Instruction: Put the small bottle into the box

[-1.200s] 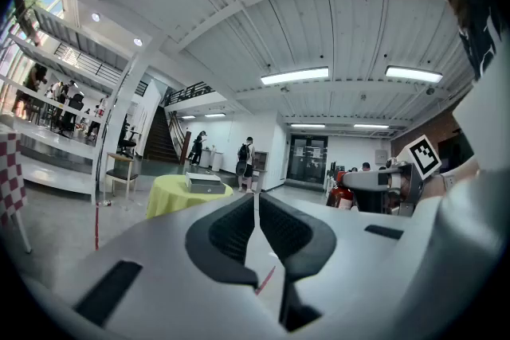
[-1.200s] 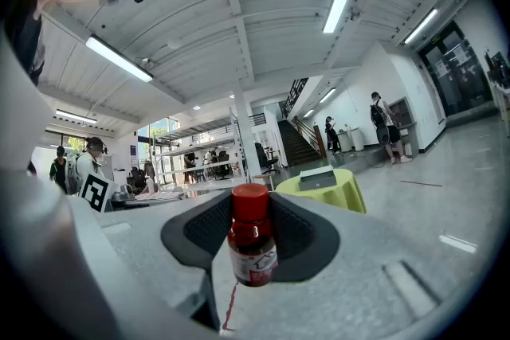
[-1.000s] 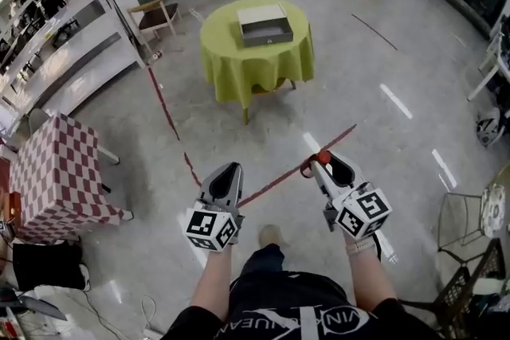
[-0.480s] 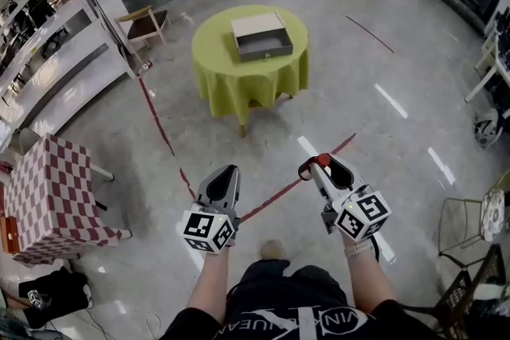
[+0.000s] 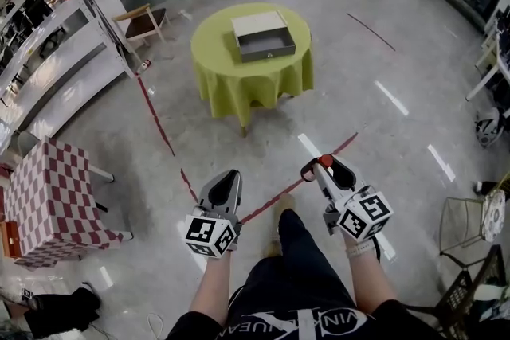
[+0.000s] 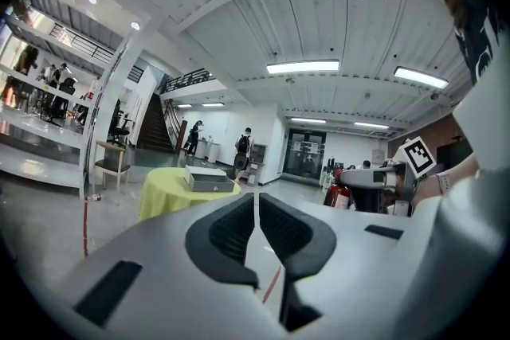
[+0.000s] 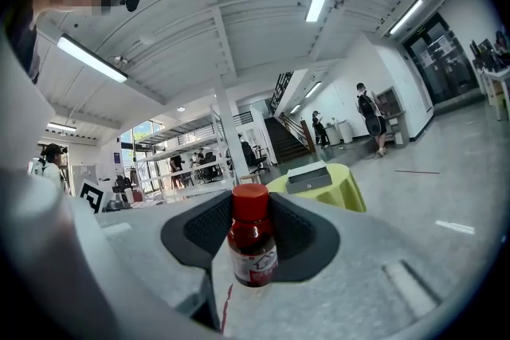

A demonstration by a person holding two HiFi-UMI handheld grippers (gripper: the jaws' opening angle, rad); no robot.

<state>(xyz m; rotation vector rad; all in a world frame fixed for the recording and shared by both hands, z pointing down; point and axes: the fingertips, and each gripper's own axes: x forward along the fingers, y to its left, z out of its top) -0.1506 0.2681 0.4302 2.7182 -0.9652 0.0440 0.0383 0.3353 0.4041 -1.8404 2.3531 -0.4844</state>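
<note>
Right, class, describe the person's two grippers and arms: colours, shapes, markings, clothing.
The left gripper and right gripper are light grey tapered wedges with black ribbed pads on the inner faces. Each carries a white cube with black square markers at its rear. No sleeves cover the forearms. The person wears a dark top with white lettering.

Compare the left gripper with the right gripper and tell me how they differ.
The left gripper has its jaws pressed together on nothing; the right gripper clamps the small bottle, upright with its red cap on top. In the head view the left gripper points nearly straight ahead, while the right gripper slants inward. Both carry a marker cube and are held over the floor, short of the table with the box.
</note>
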